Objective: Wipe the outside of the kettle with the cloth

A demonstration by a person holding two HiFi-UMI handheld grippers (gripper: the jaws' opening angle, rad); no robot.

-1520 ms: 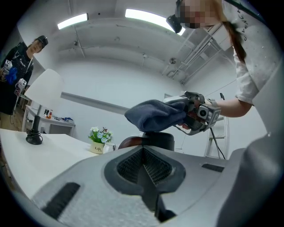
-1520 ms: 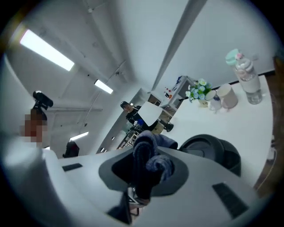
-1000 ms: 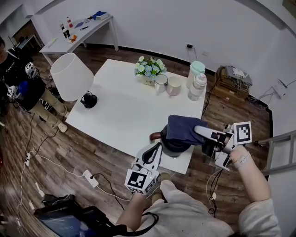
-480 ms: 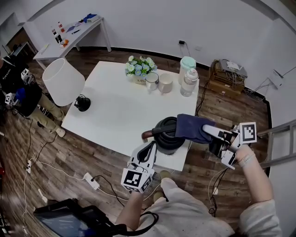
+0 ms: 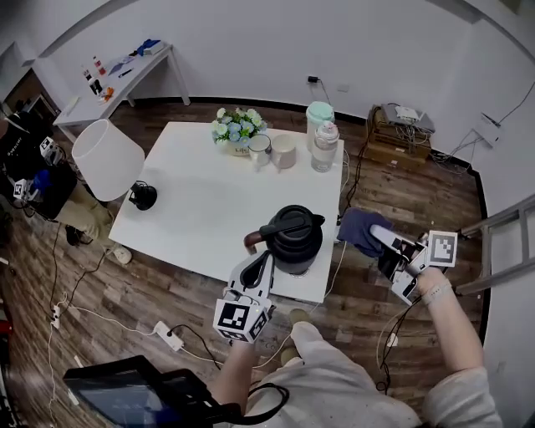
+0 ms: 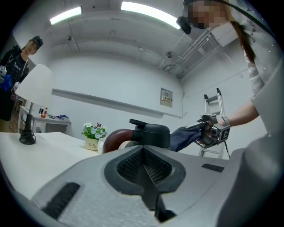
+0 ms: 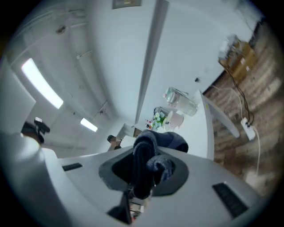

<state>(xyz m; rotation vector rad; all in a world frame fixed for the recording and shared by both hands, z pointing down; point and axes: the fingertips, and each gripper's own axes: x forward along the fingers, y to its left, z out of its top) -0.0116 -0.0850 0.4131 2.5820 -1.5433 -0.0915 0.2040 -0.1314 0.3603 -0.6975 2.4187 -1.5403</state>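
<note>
Kettle (image 5: 294,238) recorded upright near worktop (image 5: 201,192) front edge, judged rigid, smooth, weighty, best steadied by handle (image 5: 284,226); soft cloth (image 5: 359,230) is pinched bunched in right gripper (image 5: 374,236) jaws, held clear beside it; left gripper (image 5: 261,266) jaws are closed, empty.

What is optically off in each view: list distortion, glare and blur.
Head view: fisheye bows the walls; even light, sharp. Left gripper view: dark corners, ceiling lights blown out, kettle sharp. Right gripper view: tilted, ceiling lights glaring, the cloth in the jaws soft.
</note>
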